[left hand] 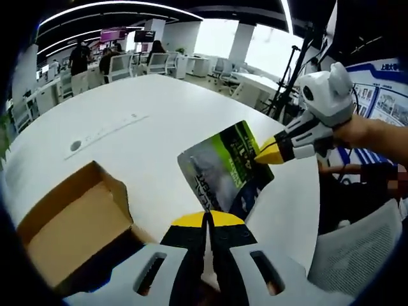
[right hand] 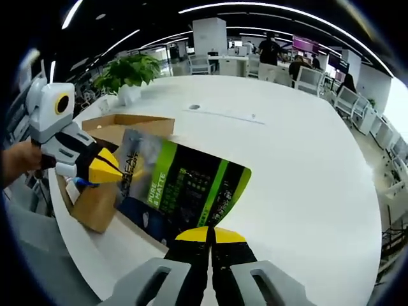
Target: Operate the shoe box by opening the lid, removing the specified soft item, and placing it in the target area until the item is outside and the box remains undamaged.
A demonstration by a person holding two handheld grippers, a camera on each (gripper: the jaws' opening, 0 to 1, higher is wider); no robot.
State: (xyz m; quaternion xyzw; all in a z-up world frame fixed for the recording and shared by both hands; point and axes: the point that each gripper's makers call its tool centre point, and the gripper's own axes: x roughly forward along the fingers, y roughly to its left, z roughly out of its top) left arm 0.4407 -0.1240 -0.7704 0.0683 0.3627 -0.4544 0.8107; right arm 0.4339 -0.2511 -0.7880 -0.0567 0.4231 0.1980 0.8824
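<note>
A soft pouch (left hand: 220, 169), printed green, grey and dark blue, hangs above the white table between both grippers. My left gripper (left hand: 207, 220) is shut on its near edge; in the right gripper view the left gripper (right hand: 111, 171) pinches the pouch (right hand: 185, 185) from the left. My right gripper (right hand: 209, 234) is shut on the pouch's lower edge, and in the left gripper view the right gripper (left hand: 262, 155) comes in from the right. The open cardboard shoe box (left hand: 76, 223) sits at the lower left, its inside looking bare. The box (right hand: 108, 127) lies behind the pouch.
The big white round table (left hand: 146, 108) stretches away, with bare surface (right hand: 287, 159) to the right of the pouch. A potted plant (right hand: 127, 73) stands at its far edge. Desks, chairs and people are in the background. A hand (left hand: 357, 131) holds the right gripper.
</note>
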